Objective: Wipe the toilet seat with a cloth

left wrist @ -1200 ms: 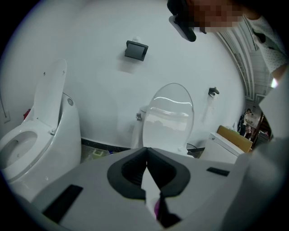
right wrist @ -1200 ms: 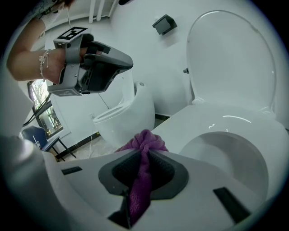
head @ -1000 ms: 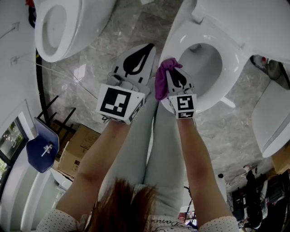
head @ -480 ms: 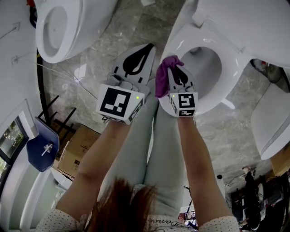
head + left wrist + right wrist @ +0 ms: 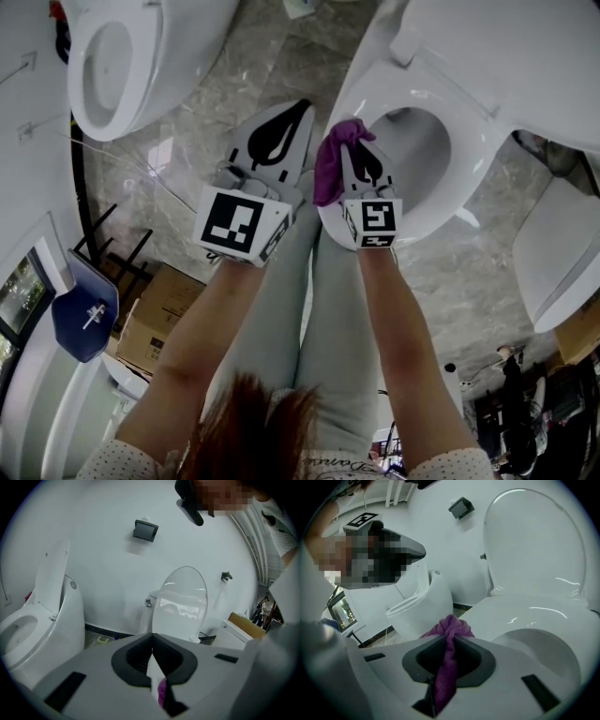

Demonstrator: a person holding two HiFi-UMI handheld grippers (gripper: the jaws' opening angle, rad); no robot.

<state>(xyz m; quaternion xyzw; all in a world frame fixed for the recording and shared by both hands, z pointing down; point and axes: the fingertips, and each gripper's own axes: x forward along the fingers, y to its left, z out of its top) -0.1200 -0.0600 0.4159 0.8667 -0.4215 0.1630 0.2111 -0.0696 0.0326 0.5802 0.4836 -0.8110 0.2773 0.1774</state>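
Holding purple cloth [image 5: 328, 173] clenched in right gripper [image 5: 359, 153] fingers at toilet seat [image 5: 473, 141] front rim. Left gripper [image 5: 289, 120] fingers clenched empty, left of seat. Lower cloth onto seat, press flat, sweep along ring.

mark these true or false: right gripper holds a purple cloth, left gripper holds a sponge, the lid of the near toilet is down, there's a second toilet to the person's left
1. The right gripper is shut on a purple cloth. True.
2. The left gripper holds a sponge. False: its jaws are together with nothing between them.
3. The lid of the near toilet is down. False: it stands raised, leaving the toilet seat exposed.
4. A second toilet stands to the person's left. True.
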